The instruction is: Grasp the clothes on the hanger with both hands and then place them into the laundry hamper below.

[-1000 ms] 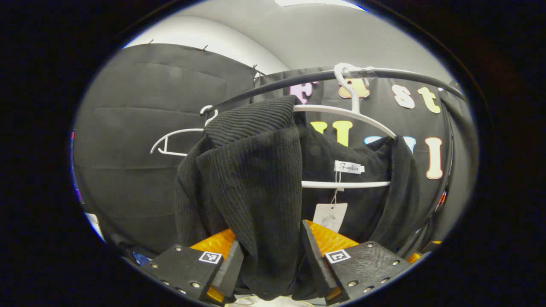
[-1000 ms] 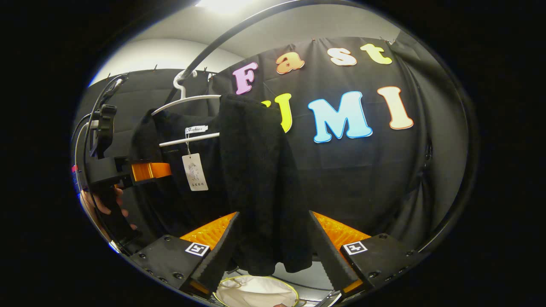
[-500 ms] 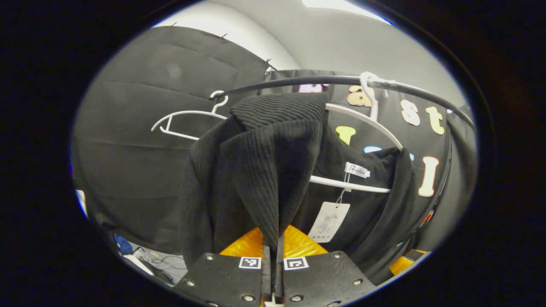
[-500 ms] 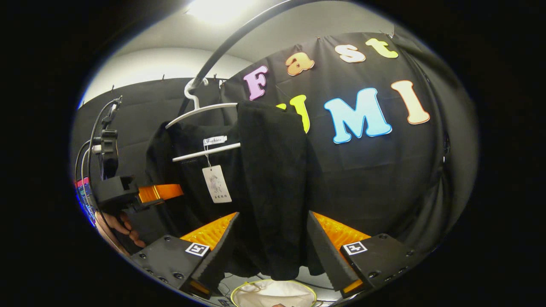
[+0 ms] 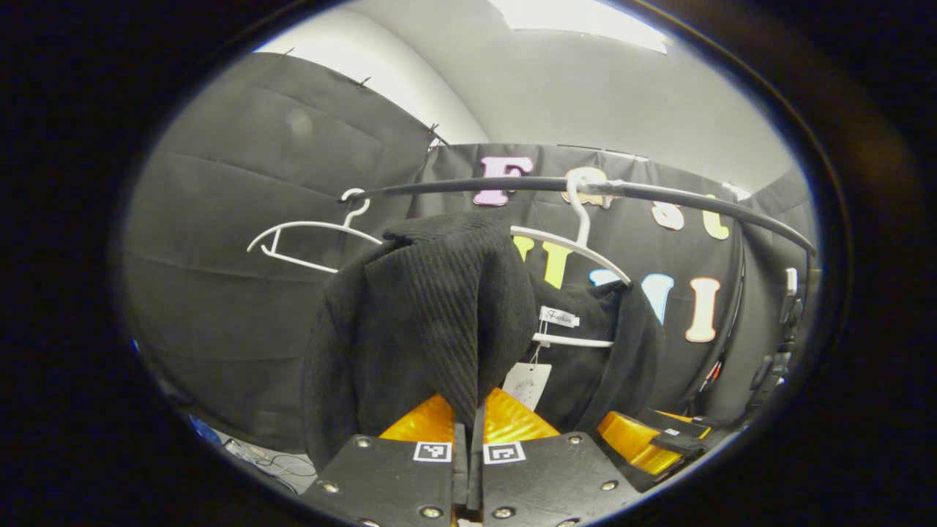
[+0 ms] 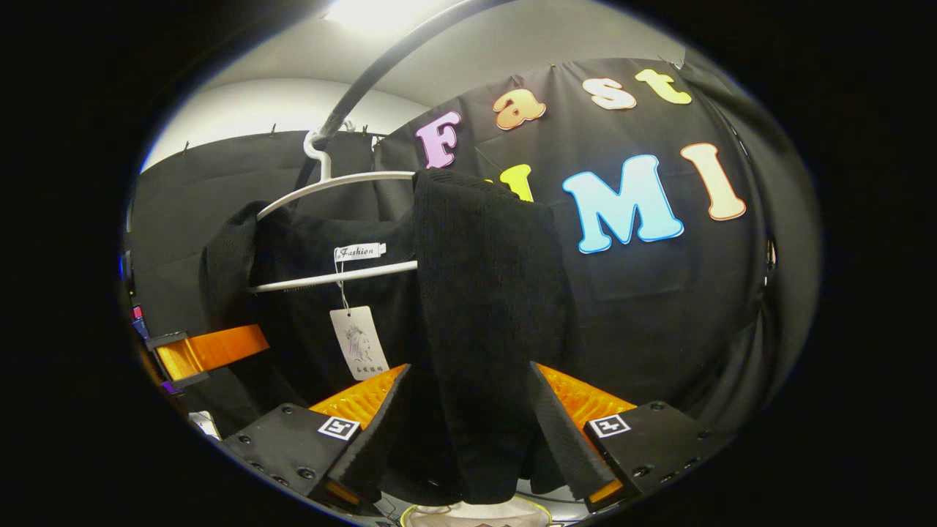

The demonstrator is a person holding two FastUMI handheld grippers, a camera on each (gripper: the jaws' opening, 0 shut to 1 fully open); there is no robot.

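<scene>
My left gripper (image 5: 468, 446) has its jaws pinched together on a fold of the black knit sweater (image 5: 432, 322), the ribbed cloth running down into the narrow seam between them. The sweater hangs on a white hanger (image 5: 564, 245) hooked over the dark rail (image 5: 512, 183); one shoulder of it is draped toward me, and a paper tag (image 5: 525, 382) dangles under the neck label. A second white hanger (image 5: 307, 230), bare, hangs farther along the same rail to the left.

My right gripper (image 6: 468, 432) has its jaws spread wide, one on each side of the sweater's other hanging side (image 6: 483, 307); the cloth falls between them, and I cannot tell whether either jaw touches it. In the right gripper view the hanger (image 6: 337, 183) holds the garment up by its bar, tag (image 6: 359, 342) hanging beside it. Just under the cloth's lower edge a sliver of the laundry hamper (image 6: 468, 512) rim shows, pale inside. My left gripper (image 6: 208, 350) appears at the far left there, against the sweater.
</scene>
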